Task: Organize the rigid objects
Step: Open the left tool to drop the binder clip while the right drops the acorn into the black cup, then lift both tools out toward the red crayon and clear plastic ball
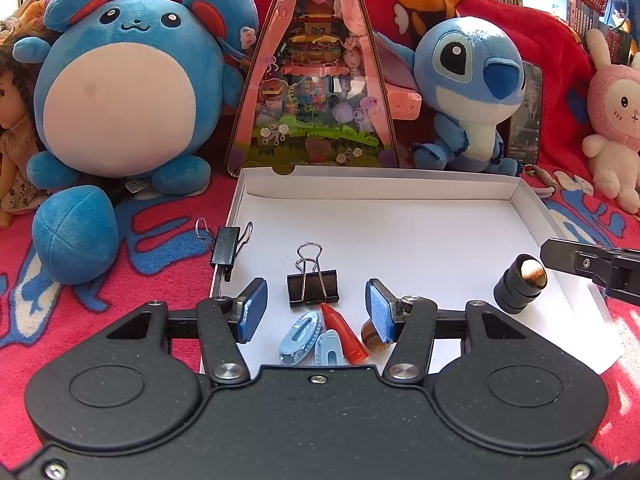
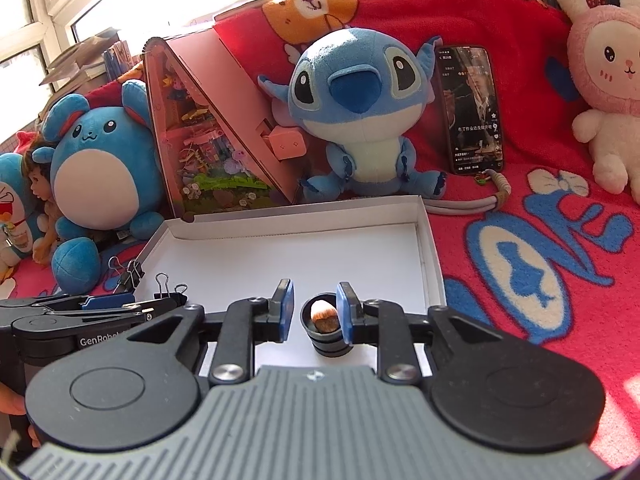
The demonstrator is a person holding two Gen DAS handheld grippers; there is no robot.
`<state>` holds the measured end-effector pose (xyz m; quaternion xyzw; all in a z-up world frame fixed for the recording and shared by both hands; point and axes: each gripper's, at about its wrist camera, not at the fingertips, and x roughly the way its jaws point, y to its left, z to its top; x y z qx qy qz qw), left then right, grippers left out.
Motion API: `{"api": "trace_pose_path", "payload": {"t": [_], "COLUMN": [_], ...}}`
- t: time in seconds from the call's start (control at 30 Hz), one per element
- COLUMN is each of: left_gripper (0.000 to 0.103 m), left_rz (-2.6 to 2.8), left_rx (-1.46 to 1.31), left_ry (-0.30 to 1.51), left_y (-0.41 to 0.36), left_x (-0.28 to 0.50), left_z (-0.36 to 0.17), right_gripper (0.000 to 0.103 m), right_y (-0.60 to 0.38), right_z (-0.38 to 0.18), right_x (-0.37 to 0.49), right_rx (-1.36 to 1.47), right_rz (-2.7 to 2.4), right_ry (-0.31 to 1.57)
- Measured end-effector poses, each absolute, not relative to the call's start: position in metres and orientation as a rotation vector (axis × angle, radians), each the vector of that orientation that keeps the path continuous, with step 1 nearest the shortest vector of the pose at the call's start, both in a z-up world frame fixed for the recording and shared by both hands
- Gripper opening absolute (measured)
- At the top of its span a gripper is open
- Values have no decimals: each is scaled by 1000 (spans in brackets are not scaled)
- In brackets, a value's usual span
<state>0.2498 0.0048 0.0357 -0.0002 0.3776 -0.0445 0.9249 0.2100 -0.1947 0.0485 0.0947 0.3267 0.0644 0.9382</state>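
A shallow white box tray (image 1: 400, 224) lies on a red blanket. In it are a black binder clip (image 1: 313, 288), two light blue hair clips (image 1: 312, 340), an orange-red cap (image 1: 344, 334), a brown shell-like piece (image 1: 374, 334) and a black cylinder with a brown tip (image 1: 520, 284). A second binder clip (image 1: 226, 246) sits on the tray's left rim. My left gripper (image 1: 316, 312) is open above the small items. My right gripper (image 2: 316, 314) is open, its fingers on either side of the black cylinder (image 2: 325, 326), the right pad close to it.
Plush toys stand behind the tray: a round blue one (image 1: 120, 88), a Stitch (image 1: 468, 92) and a pink rabbit (image 2: 604, 80). A triangular pink display case (image 1: 316, 88) and a phone (image 2: 472, 108) lean at the back. A doll (image 1: 12, 128) is at far left.
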Motion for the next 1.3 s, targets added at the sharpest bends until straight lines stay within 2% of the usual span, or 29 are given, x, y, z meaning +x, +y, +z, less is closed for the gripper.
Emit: {"api": "trace_pose_path", "payload": {"t": [0.1, 0.17, 0.47, 0.8, 1.3], "left_gripper": [58, 61, 68, 72, 73], "left_rz": [-104, -113, -168, -267, -380], "left_rx": [4, 1, 1, -4, 63], "left_ry": [756, 747, 688, 653, 708], "left_y": [5, 6, 6, -2, -22], "left_x": [239, 231, 186, 121, 51], "left_z": [41, 45, 61, 60, 25], "right_gripper": [47, 53, 67, 81, 89], "right_y": [-194, -194, -193, -199, -216], "right_z": [51, 52, 55, 57, 28], "right_x": [204, 198, 163, 108, 26], "right_rx": [176, 168, 119, 56, -55], "right_rz": [135, 141, 174, 204, 199], "right_ry": [650, 638, 590, 523, 495]}}
